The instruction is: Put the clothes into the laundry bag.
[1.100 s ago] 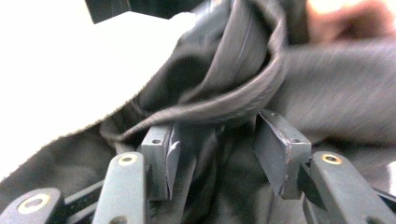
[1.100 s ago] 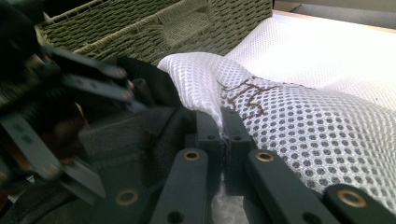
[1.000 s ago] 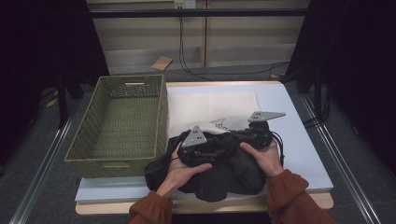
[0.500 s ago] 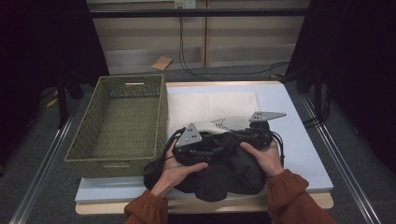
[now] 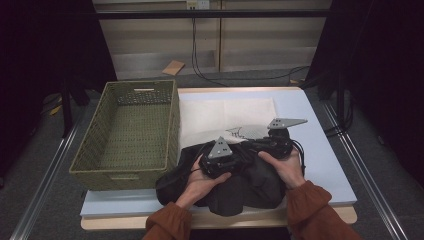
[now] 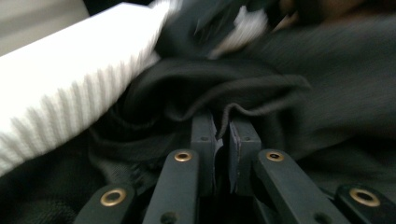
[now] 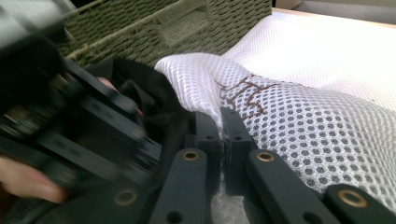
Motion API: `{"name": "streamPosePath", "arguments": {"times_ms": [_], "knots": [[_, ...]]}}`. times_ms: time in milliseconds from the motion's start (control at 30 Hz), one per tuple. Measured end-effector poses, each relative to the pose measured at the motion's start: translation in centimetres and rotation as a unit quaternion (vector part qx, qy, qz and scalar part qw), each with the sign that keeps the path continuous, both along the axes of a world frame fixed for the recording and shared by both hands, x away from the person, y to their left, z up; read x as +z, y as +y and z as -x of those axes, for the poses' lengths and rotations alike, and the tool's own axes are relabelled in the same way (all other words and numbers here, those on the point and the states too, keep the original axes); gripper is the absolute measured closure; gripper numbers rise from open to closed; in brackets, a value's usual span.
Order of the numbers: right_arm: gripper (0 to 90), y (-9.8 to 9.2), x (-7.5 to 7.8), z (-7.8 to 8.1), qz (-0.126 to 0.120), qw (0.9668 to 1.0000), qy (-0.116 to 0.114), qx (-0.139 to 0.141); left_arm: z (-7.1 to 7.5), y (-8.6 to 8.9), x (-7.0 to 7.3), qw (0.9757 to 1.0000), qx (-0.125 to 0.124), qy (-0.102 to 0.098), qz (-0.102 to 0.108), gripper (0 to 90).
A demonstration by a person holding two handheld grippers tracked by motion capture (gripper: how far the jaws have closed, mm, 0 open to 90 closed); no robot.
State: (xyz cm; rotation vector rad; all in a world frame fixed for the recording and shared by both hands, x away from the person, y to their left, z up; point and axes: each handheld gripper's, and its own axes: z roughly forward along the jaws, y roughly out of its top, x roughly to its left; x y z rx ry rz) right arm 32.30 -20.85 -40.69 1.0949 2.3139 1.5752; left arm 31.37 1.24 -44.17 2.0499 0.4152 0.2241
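The light blue table (image 5: 320, 150) carries a green woven basket (image 5: 130, 135) at nine o'clock, a white mesh cloth (image 5: 225, 117) toward twelve, and seemingly one dark garment (image 5: 250, 185) at six

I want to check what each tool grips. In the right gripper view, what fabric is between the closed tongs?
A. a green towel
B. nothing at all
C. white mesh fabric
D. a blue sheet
C: in the right gripper view the right tongs are closed on the white mesh fabric, which runs down between the two black jaws, with the green basket behind it.
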Motion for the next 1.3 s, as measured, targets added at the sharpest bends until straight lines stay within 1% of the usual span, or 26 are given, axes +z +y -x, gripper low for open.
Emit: {"name": "streamPosePath", "arguments": {"times_ms": [67,100,133,167,200,300,333,367,500,533,567,600,633,700,733,767,800,833,867,967,1000,1033,1133,1233,1267,1300], "knots": [[88.5,0.0,0.1,0.0,-0.001,1.0000,0.003,0.000,-0.2,-0.1,-0.2,1.0000,0.005,0.004,0.000,83.8],[88.6,0.0,0.6,0.3,-0.006,1.0000,-0.008,-0.002,-0.6,-0.3,-0.4,0.9999,0.013,0.004,-0.001,84.9],[88.7,0.0,0.9,0.4,-0.009,0.9999,-0.006,-0.001,-0.6,-0.4,-0.5,0.9999,0.014,0.004,-0.007,85.2],[88.7,-0.1,1.2,0.6,-0.012,0.9998,-0.013,-0.001,-0.6,-0.4,-0.5,0.9999,0.014,0.004,-0.007,85.3],[88.8,-0.1,1.6,0.8,-0.016,0.9998,-0.014,-0.004,-0.8,-0.6,-0.5,0.9995,0.028,-0.008,-0.013,85.7],[88.8,0.0,2.2,1.3,-0.014,0.9997,-0.018,0.000,-1.2,-0.7,-0.6,0.9991,0.038,-0.007,-0.014,85.8],[88.8,0.0,2.4,1.5,-0.018,0.9996,-0.019,0.001,-1.3,-0.7,-0.6,0.9988,0.048,-0.004,-0.012,85.8],[88.8,0.1,2.5,2.1,-0.014,0.9997,-0.018,0.005,-1.8,-0.8,-0.7,0.9985,0.052,-0.007,-0.013,86.2],[88.7,0.0,2.1,2.7,-0.006,0.9999,-0.013,0.006,-2.0,-0.7,-0.9,0.9984,0.057,-0.002,-0.005,86.3],[88.7,-0.4,1.5,2.7,-0.006,1.0000,-0.007,0.000,-1.9,-0.6,-1.0,0.9985,0.055,-0.008,-0.005,86.1],[88.7,-0.4,1.5,2.7,-0.006,1.0000,-0.007,0.000,-1.9,-0.6,-1.0,0.9985,0.055,-0.008,-0.005,85.7],[88.8,-0.6,0.9,2.5,-0.009,1.0000,-0.002,-0.001,-1.8,-0.4,-0.9,0.9985,0.055,-0.003,-0.003,85.2],[88.7,-0.6,0.7,2.5,-0.006,1.0000,0.000,-0.002,-1.8,-0.2,-1.0,0.9988,0.049,0.001,0.007,84.2],[88.7,-0.4,0.3,2.5,0.004,1.0000,-0.003,-0.003,-1.6,0.1,-0.8,0.9990,0.040,0.013,0.016,79.2],[88.7,-0.4,0.3,2.5,0.004,1.0000,-0.003,-0.003,-1.6,0.1,-0.8,0.9990,0.040,0.013,0.016,74.6],[88.7,-0.4,0.2,2.4,0.006,1.0000,-0.002,-0.002,-1.3,0.3,-0.7,0.9992,0.037,0.013,0.010,74.6],[88.7,-0.6,-0.1,2.1,0.004,1.0000,0.002,-0.005,-1.0,0.4,-0.6,0.9994,0.033,0.006,0.003,65.2],[88.7,-0.6,-0.1,2.1,0.004,1.0000,0.002,-0.005,-0.6,0.5,-0.5,0.9995,0.030,0.004,0.002,65.2],[88.7,-0.7,-0.4,2.0,0.004,1.0000,0.003,-0.007,-0.1,0.9,-0.2,0.9997,0.017,0.013,0.006,56.6],[88.8,-0.9,-0.5,1.9,0.003,1.0000,0.005,-0.005,0.4,1.3,0.2,0.9996,0.013,0.022,0.011,43.8],[88.7,-0.9,-0.6,1.8,0.002,1.0000,0.006,-0.006,0.6,1.5,0.4,0.9994,0.012,0.027,0.015,43.8],[88.7,-0.8,-0.6,1.8,0.004,1.0000,0.004,-0.005,0.8,1.8,0.6,0.9993,0.010,0.030,0.020,38.8],[88.7,-0.8,-0.8,1.7,0.004,1.0000,0.007,-0.002,1.5,2.2,1.1,0.9991,-0.001,0.037,0.021,31.7],[88.7,-0.8,-0.9,1.6,0.003,1.0000,0.008,-0.003,2.5,2.2,1.4,0.9994,-0.016,0.027,0.012,30.1],[88.5,-0.8,-1.0,1.6,0.003,1.0000,0.007,-0.004,3.0,2.3,1.4,0.9991,-0.028,0.026,0.016,29.8],[88.5,-0.7,-1.1,1.6,0.002,0.9999,0.010,-0.004,3.0,2.3,1.4,0.9991,-0.028,0.026,0.016,29.4]]}}
